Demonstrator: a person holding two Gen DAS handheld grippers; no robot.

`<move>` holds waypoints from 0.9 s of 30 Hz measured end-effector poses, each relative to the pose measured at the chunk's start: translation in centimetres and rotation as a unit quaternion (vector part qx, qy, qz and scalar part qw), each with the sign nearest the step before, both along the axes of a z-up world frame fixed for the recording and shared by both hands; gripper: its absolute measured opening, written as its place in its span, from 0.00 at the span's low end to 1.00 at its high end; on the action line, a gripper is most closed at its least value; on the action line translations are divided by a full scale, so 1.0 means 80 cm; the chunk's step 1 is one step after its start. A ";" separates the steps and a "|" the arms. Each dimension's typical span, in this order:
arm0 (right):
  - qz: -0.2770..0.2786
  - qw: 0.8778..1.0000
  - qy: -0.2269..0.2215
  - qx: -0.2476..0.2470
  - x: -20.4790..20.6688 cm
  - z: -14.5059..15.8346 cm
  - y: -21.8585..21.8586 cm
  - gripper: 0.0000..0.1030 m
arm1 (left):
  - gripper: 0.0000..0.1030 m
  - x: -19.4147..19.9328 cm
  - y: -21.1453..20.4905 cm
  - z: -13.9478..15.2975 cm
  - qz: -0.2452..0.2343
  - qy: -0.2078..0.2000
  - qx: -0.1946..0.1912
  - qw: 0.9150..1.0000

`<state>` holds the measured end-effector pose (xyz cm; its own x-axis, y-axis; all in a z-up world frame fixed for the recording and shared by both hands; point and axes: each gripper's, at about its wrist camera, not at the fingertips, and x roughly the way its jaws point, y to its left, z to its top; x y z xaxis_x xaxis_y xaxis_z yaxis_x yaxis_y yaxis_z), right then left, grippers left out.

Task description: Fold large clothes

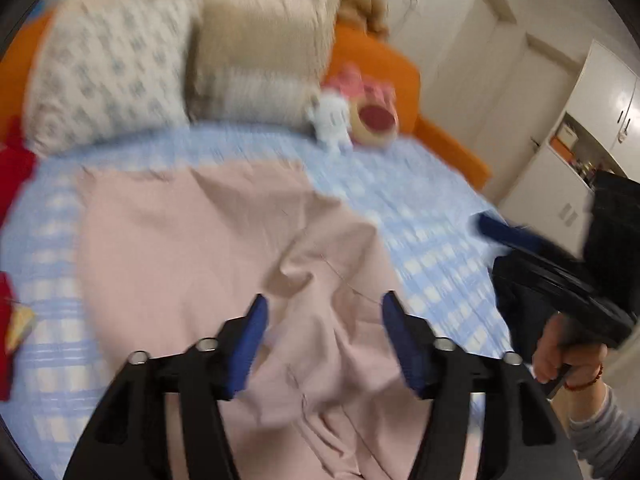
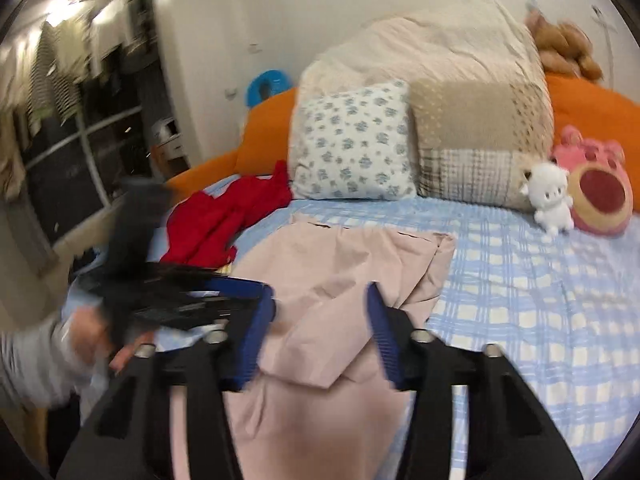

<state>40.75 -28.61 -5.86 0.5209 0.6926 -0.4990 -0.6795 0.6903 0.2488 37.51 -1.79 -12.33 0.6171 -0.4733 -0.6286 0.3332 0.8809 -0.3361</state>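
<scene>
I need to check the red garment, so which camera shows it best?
The right wrist view: the red garment lies crumpled but whole on the bed beside the floral pillow. The left wrist view catches only blurred red scraps at its left edge.

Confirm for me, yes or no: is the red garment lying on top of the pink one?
No. In the right wrist view the red garment lies beside the pink garment, on the blue checked sheet.
</scene>
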 end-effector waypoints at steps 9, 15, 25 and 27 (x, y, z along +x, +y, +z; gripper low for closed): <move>-0.035 0.983 0.164 -0.069 0.051 -0.150 0.074 0.19 | 0.56 0.031 0.016 -0.132 0.045 0.146 0.050 0.987; -0.048 0.981 0.146 -0.122 0.044 -0.169 0.098 0.21 | 0.56 0.027 0.011 -0.127 0.048 0.141 0.069 0.986; -0.013 0.992 0.090 -0.090 -0.098 -0.035 -0.034 0.74 | 0.81 -0.151 0.050 -0.034 0.013 0.117 0.030 0.993; -0.020 0.990 0.120 -0.077 -0.127 -0.036 -0.064 0.74 | 0.81 -0.191 0.062 -0.048 0.012 0.149 0.002 0.989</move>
<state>30.58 -33.75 -8.73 0.4002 0.5798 -0.7097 -0.5841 0.7581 0.2900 22.24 3.16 -16.15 0.4153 -0.4568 -0.7867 0.1983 0.8894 -0.4118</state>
